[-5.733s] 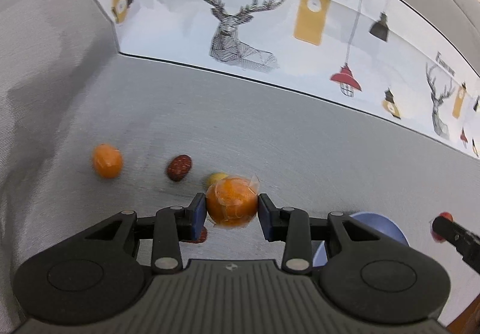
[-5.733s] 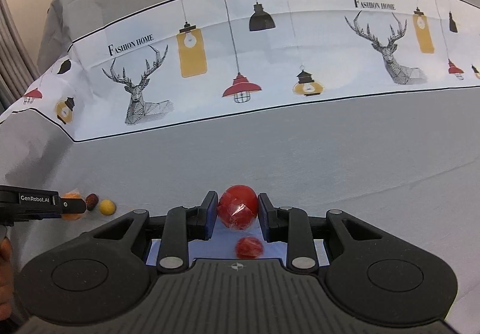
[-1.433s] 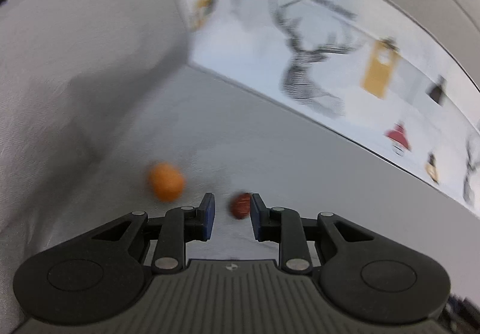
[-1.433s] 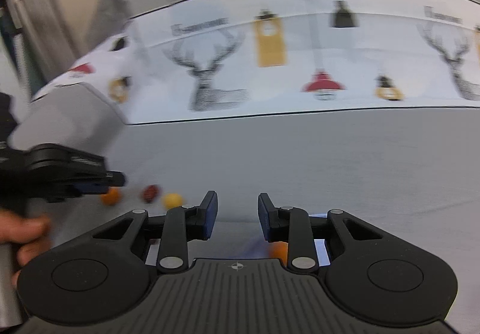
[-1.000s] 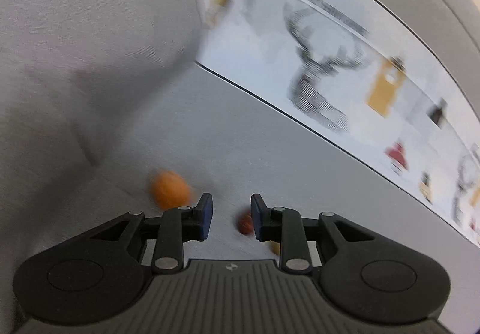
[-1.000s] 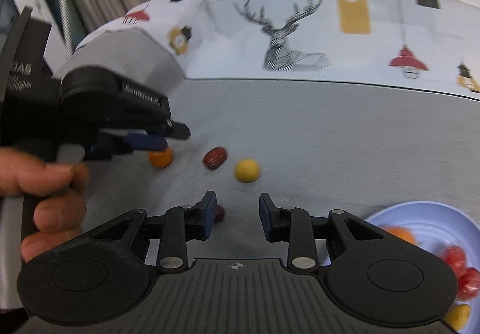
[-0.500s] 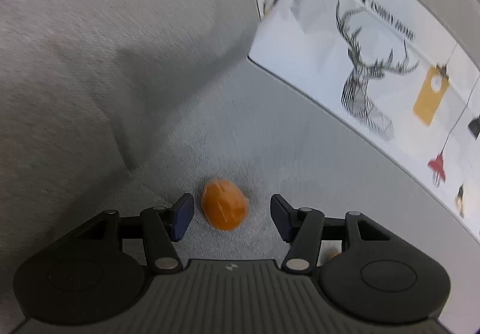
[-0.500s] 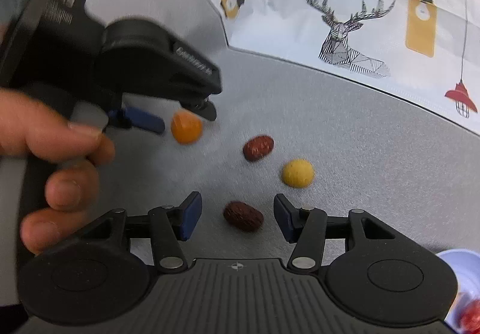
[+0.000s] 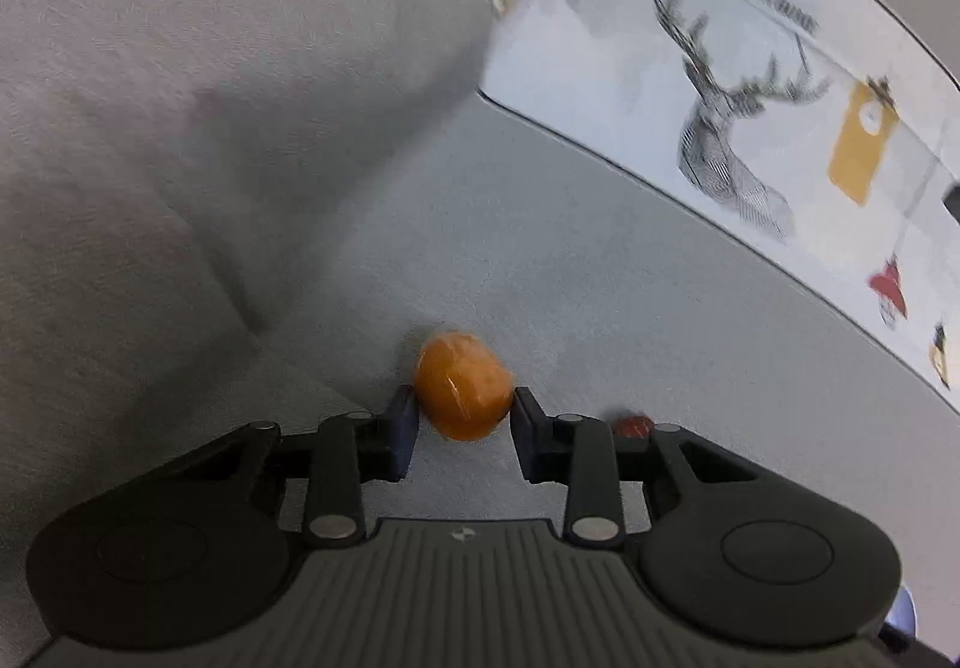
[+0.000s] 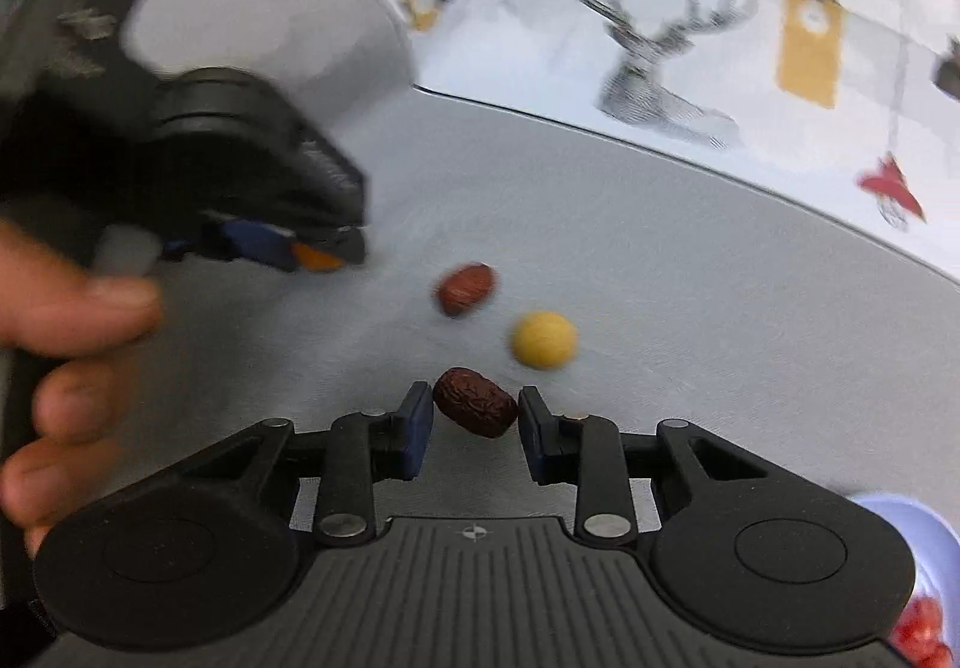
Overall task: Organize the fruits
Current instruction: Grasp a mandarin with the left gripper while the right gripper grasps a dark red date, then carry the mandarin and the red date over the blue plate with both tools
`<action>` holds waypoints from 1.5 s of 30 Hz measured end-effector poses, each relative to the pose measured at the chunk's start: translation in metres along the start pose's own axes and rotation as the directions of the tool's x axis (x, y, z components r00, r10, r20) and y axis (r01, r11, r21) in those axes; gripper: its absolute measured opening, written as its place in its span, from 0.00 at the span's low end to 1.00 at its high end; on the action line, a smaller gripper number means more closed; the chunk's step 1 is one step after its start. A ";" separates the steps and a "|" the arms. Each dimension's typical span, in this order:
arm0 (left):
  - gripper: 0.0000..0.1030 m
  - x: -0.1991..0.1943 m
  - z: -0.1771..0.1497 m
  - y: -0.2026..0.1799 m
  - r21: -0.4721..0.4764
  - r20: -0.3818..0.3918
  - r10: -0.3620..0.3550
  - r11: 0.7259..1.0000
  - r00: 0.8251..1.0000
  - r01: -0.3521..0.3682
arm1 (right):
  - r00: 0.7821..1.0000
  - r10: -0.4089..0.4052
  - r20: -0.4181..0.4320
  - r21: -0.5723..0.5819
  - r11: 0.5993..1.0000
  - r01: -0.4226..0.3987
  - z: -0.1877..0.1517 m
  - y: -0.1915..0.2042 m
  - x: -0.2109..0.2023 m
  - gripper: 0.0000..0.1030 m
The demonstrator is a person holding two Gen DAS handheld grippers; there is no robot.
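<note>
Two hand-held grippers are on record here, both low over the grey cloth (image 9: 600, 272). Item one, our left gripper (image 9: 462, 416): its blue-padded fingers sit on either side of an orange fruit (image 9: 463, 393), which looks wrapped in clear film; both pads appear to touch its flanks, so we list this gripper as clenched on the orange fruit, which rests on or just above the cloth. From the right wrist view the same gripper (image 10: 318, 254) shows at the left, blurred, held in our left hand (image 10: 66, 362), with a sliver of orange between its tips. Item two, our right gripper (image 10: 474, 416): its fingers flank a wrinkled dark red date (image 10: 475, 410) lying on the cloth; the left pad seems to meet the date, a thin gap shows at the right pad, and we list the grip as not yet closed. Item three, a second red date (image 10: 465, 290), lying beyond the first and apart from it; in the left wrist view a date (image 9: 633, 425) peeks over the right finger link. Item four, a small round yellow fruit (image 10: 543, 339), just right of the second date. Item five, a pale blue plate (image 10: 900, 518) at the lower right edge, with red fruits (image 10: 924, 632) in it. Item six, a white printed band (image 9: 750, 86) with deer heads and lamps, crossing the cloth behind.
</note>
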State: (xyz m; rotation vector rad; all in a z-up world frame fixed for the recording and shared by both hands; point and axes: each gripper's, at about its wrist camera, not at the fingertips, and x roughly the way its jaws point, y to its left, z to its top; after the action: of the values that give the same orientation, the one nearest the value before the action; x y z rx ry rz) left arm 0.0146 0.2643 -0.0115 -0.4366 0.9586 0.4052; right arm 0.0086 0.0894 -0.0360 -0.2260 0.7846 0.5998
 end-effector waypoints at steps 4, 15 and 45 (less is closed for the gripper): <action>0.36 0.002 -0.002 -0.001 -0.009 -0.024 0.007 1.000 1.000 -0.007 | 0.999 -0.002 -0.049 0.058 0.998 0.005 -0.002 -0.011 0.006 0.32; 0.36 -0.033 -0.001 -0.004 0.005 0.024 -0.012 1.000 1.000 0.012 | 0.999 -0.021 0.050 0.083 0.996 0.017 0.009 -0.015 -0.020 0.32; 0.36 -0.076 -0.023 -0.083 0.203 0.036 -0.130 0.972 0.991 0.120 | 0.953 -0.271 0.135 0.339 0.916 0.212 -0.058 -0.137 -0.167 0.32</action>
State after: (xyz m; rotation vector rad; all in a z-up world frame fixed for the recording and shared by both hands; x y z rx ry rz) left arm 0.0022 0.1724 0.0555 -0.3000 0.9085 0.2014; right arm -0.0378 -0.1151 0.0402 0.0325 0.6554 0.2454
